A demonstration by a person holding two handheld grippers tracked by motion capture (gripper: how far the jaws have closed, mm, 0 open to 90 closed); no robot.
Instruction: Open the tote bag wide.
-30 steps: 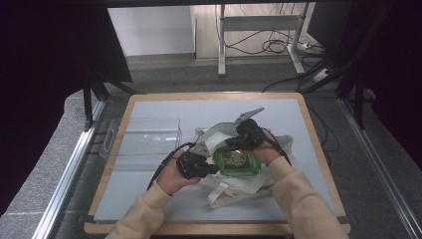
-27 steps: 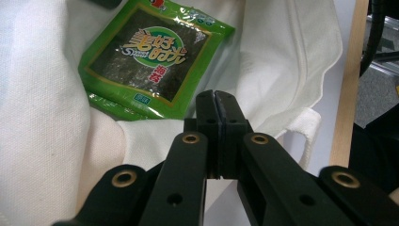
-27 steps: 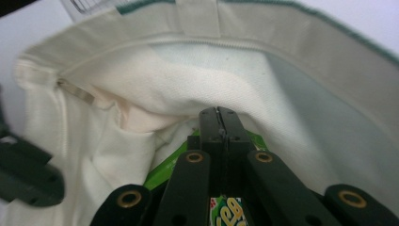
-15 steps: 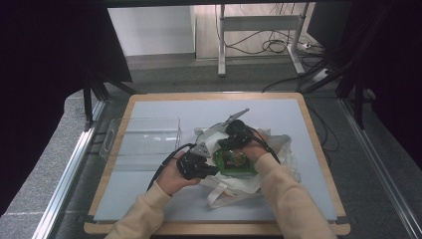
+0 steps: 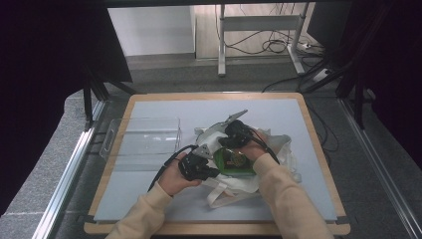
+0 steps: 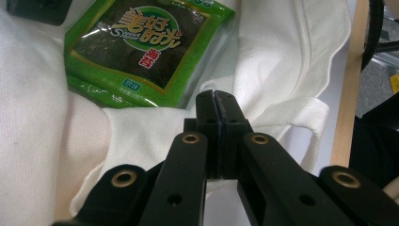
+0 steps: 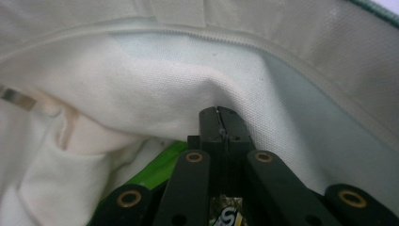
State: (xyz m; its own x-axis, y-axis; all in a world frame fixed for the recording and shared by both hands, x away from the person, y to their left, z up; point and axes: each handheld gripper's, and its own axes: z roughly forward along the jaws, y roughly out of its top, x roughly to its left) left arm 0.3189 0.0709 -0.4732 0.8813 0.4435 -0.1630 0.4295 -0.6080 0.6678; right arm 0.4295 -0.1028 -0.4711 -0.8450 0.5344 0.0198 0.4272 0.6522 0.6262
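High view has my left tool (image 5: 211, 172) clenched on the white bag's (image 5: 278, 149) cloth near the tabletop's (image 5: 149, 107) front edge, my right tool (image 5: 230, 143) clenched inside over the green packet (image 5: 234, 162).

Both claws, left claw (image 5: 211, 167) and right claw (image 5: 230, 142), meet over a green packet (image 5: 234, 162) on a white cloth bag (image 5: 278, 149).
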